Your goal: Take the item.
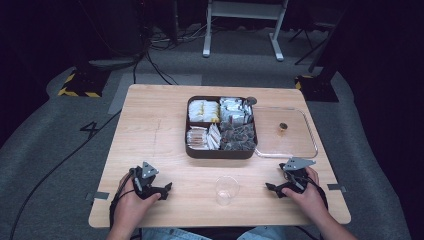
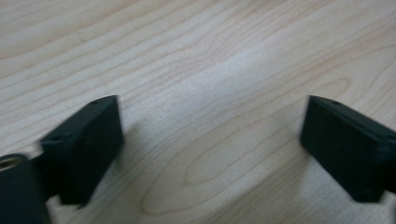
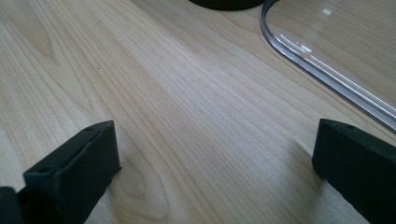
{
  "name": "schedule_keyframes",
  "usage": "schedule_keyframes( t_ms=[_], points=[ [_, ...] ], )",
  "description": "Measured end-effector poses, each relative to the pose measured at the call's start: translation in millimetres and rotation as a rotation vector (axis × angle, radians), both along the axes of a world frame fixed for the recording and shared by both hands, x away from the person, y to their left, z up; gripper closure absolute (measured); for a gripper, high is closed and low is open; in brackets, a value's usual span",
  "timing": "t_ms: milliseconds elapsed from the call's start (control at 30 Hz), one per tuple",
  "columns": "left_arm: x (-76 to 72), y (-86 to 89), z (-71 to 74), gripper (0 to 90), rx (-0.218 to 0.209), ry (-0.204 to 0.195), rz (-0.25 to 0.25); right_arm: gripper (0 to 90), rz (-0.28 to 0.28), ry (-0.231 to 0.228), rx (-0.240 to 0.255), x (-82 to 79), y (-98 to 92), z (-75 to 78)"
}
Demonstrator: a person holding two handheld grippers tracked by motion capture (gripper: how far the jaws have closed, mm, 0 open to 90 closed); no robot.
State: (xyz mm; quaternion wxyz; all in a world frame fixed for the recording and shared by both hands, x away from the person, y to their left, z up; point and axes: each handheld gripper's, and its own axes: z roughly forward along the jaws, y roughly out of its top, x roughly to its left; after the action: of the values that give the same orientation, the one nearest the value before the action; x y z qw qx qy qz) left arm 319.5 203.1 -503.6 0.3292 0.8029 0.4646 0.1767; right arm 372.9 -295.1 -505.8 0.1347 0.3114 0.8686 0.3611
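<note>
Both tools at rest low on the tabletop (image 1: 155, 130), near the front edge. Left tool (image 1: 166, 189) with jaws standing wide apart, nothing but bare wood grain between them in the left gripper view (image 2: 212, 135). Right tool (image 1: 270, 188) likewise spread wide and empty, wood between the jaws in the right gripper view (image 3: 215, 154), clear lid rim (image 3: 327, 70) just beyond its far jaw.

Clear plastic cup (image 1: 226, 190) upright, between the two tools, roughly level with both tips and apart from each. Long axis vertical, mouth up, so a grasp across the wall from the side looks the natural approach. Both tools pointed inward toward the cup; the right tip perhaps slightly nearer, the margin too small to call with confidence.

Ahead of both tools, further up the tabletop: dark compartment tray (image 1: 222, 151) full of wrapped snacks, with the clear lid (image 1: 287, 132) lying flat beside it, directly ahead of the right tool. Tray closer to the right tool than to the left.
</note>
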Motion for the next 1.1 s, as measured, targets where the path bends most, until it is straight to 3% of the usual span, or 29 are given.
schedule_keyframes(
  t_ms=[233, 400, 767, 833, 1000, 1100],
  points=[
    [-2.3, -3.6, 6.2, 32.1, 0.014, -0.001, 0.023, 0.6, 0.000, 0.000, 0.000, 0.0, 0.0, 0.0],
    [-4.2, -6.2, 14.0, 34.4, -0.019, 0.009, 0.038, 0.6, 0.000, 0.000, 0.000, 0.0, 0.0, 0.0],
    [-4.8, -23.4, 51.0, 34.3, -0.043, 0.006, -0.043, 0.6, 0.006, 0.005, 0.004, 0.5, -0.3, -0.1],
    [-2.9, -29.6, 61.9, 33.9, -0.026, -0.005, -0.081, 0.6, 0.006, 0.005, 0.004, 0.5, -0.3, 0.0],
    [3.4, -39.2, 75.4, 33.9, -0.061, -0.017, -0.126, 0.7, 0.015, 0.005, 0.005, 1.4, -0.8, -0.1],
    [8.7, -43.9, 81.8, 33.8, -0.059, -0.026, -0.144, 0.6, 0.019, 0.004, 0.005, 1.7, -1.0, -0.1]
  ],
)
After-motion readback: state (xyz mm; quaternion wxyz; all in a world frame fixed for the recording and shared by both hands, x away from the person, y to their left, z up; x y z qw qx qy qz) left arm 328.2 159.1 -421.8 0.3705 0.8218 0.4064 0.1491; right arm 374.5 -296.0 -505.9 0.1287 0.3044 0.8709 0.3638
